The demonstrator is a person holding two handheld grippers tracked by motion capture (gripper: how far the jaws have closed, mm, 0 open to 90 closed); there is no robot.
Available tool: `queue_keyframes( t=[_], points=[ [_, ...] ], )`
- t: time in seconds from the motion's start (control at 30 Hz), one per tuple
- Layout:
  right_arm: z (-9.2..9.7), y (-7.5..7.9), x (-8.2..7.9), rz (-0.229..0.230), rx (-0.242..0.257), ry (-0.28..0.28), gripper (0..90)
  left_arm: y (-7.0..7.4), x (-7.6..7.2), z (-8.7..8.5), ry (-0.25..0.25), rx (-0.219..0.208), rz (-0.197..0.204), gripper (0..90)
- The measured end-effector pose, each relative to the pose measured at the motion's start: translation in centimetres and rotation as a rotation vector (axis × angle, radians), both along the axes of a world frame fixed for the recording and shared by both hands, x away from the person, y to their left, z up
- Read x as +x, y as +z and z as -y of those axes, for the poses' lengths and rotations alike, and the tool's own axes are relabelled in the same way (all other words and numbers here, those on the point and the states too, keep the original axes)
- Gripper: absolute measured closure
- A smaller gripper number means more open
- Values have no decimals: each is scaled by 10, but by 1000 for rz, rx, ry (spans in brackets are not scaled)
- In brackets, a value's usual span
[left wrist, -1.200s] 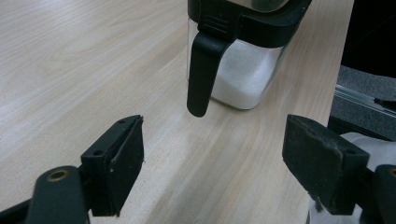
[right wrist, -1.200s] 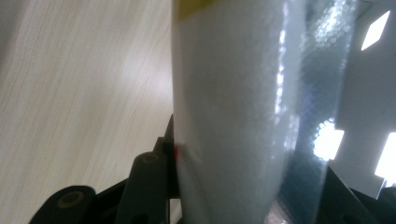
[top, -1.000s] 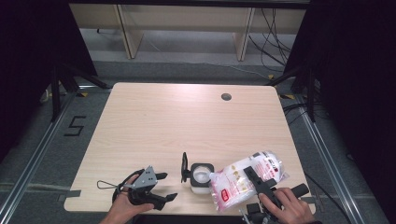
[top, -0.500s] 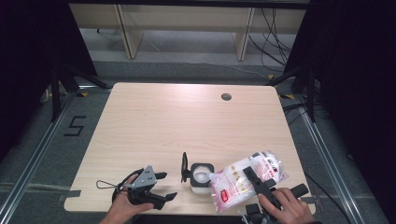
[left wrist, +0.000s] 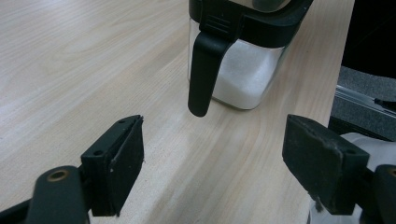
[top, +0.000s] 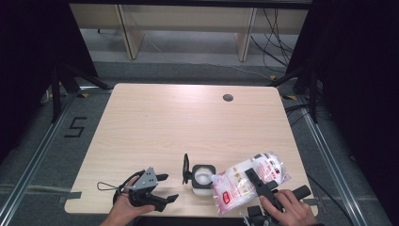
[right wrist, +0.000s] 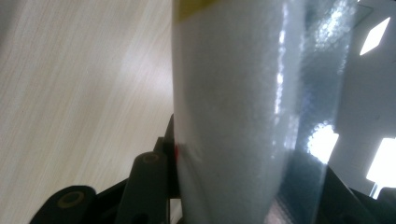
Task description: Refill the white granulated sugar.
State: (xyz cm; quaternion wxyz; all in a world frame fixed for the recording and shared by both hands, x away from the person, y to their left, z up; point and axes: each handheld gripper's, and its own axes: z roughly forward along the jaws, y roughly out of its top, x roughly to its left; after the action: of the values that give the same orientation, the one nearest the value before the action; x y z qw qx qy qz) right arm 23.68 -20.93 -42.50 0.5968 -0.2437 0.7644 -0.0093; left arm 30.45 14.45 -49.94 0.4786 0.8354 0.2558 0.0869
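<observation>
Bag: I have the right hand-held gripper (top: pixel 258 182) clamped on a clear bag (top: pixel 247 181) of white granules, lifted and tipped so its corner spout sits at the open mouth of the jar (top: pixel 203 179). From the right gripper view the bag (right wrist: pixel 243 112) fills the space between the jaws, so I read it as gripped across its body.

Why held so: my guess is a pour into the jar; the tilt puts the spout lowest and over the opening.

Jar: it stands upright near the front edge of the counter (top: pixel 188 122), just left of the bag, lid (top: pixel 186 168) flipped open to its left. In the left gripper view I can see white contents low in the jar (left wrist: pixel 238 70), with the black lid hanging down its side.

Left hand-held gripper (top: pixel 157 188): jaws wide apart, holding nothing, resting low at the front of the counter left of the jar and aimed at it, apart from it. I judge it is waiting to steady the jar or shut the lid.

Change from the earlier frame: almost none; jar, bag and both grippers sit as they did half a second ago, so any pour is slow or paused.
</observation>
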Motion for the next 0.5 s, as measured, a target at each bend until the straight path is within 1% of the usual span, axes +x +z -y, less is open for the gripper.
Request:
queue_keyframes(
  t=[0.03, 0.07, 0.1, 0.17, 0.23, 0.27, 0.33, 0.5],
  points=[
    [0, 0, 0, 2, -12, -2, 643, 0, 0, 0, 0, -6, 2, 204],
    [0, 0, 0, 2, -14, -3, 643, 0, 0, 0, 1, 1, 0, 204],
    [0, 0, 0, -1, -12, -2, 643, 0, 0, 0, -1, 0, 3, 204],
    [0, -2, -1, -7, 1, -21, 643, 0, 0, 0, 3, -1, -3, 204],
    [-1, -1, -1, -7, -24, -11, 643, 0, 0, 0, 1, 0, 1, 204],
    [-1, -1, -1, -7, -24, -9, 643, -1, 0, 0, 0, -6, 4, 204],
    [-1, -2, -1, 0, -21, -8, 643, 0, 0, 0, 0, 0, 2, 204],
    [-2, -1, 0, 1, -28, -5, 643, 0, 0, -1, 1, -3, 3, 204]
  ],
)
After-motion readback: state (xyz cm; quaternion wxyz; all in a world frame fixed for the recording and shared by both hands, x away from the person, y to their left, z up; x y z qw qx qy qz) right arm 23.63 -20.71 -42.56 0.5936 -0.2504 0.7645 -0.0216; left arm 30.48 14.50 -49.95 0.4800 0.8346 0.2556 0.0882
